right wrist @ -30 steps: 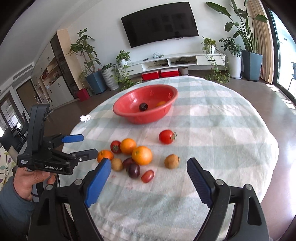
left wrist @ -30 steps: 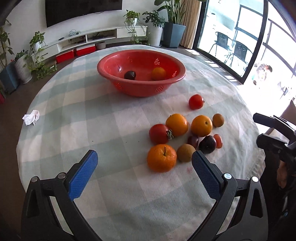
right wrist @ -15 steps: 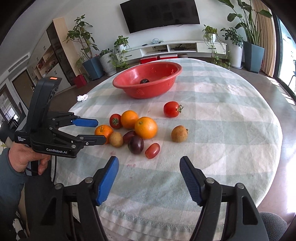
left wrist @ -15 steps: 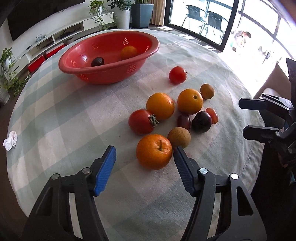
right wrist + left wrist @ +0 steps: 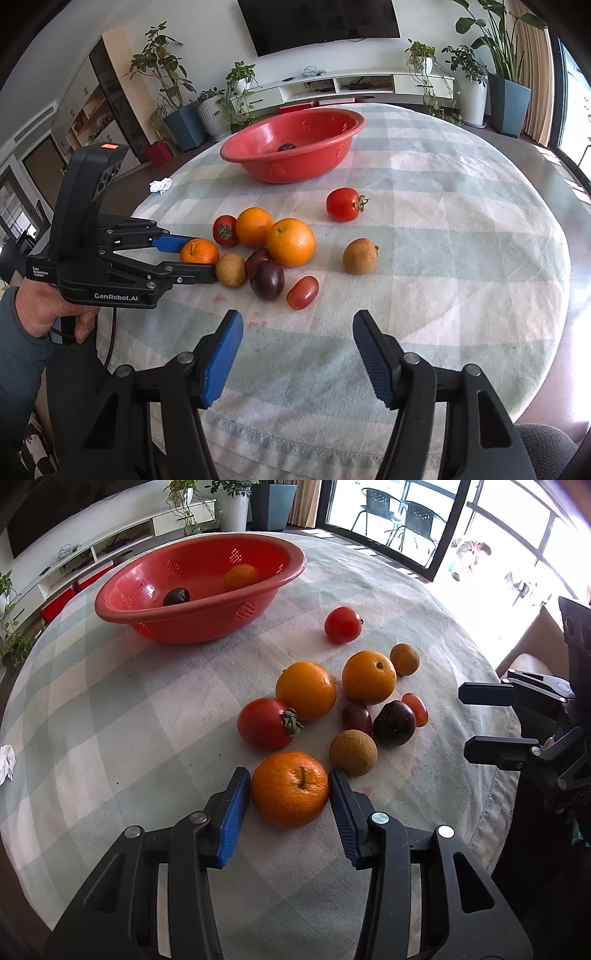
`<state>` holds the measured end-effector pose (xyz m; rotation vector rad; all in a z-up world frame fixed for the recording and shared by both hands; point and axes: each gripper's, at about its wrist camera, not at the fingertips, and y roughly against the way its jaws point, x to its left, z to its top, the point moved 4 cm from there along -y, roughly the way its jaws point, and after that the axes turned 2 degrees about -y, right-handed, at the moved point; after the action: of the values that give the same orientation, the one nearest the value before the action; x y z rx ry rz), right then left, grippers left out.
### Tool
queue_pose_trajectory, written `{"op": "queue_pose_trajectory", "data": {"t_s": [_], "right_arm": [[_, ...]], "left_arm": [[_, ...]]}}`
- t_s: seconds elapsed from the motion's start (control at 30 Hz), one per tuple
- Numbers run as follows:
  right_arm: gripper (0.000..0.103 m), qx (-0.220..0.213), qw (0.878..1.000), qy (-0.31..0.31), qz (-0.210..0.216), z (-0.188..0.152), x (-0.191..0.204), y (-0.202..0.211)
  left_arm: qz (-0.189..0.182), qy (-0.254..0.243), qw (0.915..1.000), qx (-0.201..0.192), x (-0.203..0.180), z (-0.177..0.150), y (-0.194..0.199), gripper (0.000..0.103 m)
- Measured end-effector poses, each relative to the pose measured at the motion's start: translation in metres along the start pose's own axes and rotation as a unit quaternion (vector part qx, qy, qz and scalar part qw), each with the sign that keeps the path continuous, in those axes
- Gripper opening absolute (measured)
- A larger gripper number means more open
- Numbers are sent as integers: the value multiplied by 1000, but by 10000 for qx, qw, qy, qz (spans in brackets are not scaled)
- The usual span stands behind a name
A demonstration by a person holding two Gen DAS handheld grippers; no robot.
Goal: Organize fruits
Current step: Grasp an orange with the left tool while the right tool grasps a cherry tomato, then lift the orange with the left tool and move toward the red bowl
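My left gripper [image 5: 290, 805] is shut on a stemmed orange [image 5: 290, 789] that rests on the checked tablecloth, a blue pad against each side of it. The same grip shows in the right wrist view [image 5: 199, 252]. Around it lie a tomato [image 5: 265, 723], two oranges [image 5: 306, 690] [image 5: 368, 677], a brown round fruit [image 5: 353, 752], dark plums [image 5: 393, 723] and a small tomato [image 5: 416, 709]. The red bowl [image 5: 155, 624] at the back holds an orange and a dark fruit. My right gripper [image 5: 297, 356] is open and empty, in front of the small tomato [image 5: 303, 292].
A lone tomato [image 5: 343, 204] and a brown fruit [image 5: 360, 256] lie to the right of the cluster. A crumpled white tissue [image 5: 161, 184] lies at the table's left edge. Plants and a TV shelf stand behind the round table [image 5: 461, 258].
My left gripper moved forward and down and closed its pads onto the stemmed orange. My right gripper moved closer to the fruit cluster and stayed open.
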<state>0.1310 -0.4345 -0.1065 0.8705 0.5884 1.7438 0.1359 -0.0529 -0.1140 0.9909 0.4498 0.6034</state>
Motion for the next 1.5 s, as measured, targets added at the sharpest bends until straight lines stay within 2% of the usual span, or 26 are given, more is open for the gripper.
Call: {"op": "queue_pose_trajectory", "data": {"t_s": [0.1, 0.27, 0.4, 0.6, 0.87, 1.07, 1.3, 1.5], "right_arm": [[64, 55, 10000, 17, -8, 1, 1, -4], [58, 161, 9999, 4, -60, 4, -1, -12], [49, 276, 9995, -8, -178, 9, -6, -23], [45, 365, 9988, 154, -281, 13, -2, -33], [40, 352, 9981, 336, -387, 18, 1, -38], [30, 407, 9960, 661, -439, 15, 7, -39], [29, 567, 9923, 851, -701, 16, 2, -41], [29, 654, 9895, 1056, -734, 24, 7, -48]], "left_arm": [[64, 10, 10000, -6, 1, 1, 0, 37], [102, 148, 9997, -154, 0, -4, 4, 36], [59, 432, 9983, -374, 1, -13, 15, 36], [-69, 822, 9948, -597, -2, -29, 27, 36], [-135, 932, 9933, -665, -7, -35, 28, 36], [-131, 993, 9925, -704, -7, -37, 30, 36], [-132, 1011, 9922, -718, -6, -38, 30, 36], [-123, 1043, 9918, -722, -5, -38, 29, 36]]}}
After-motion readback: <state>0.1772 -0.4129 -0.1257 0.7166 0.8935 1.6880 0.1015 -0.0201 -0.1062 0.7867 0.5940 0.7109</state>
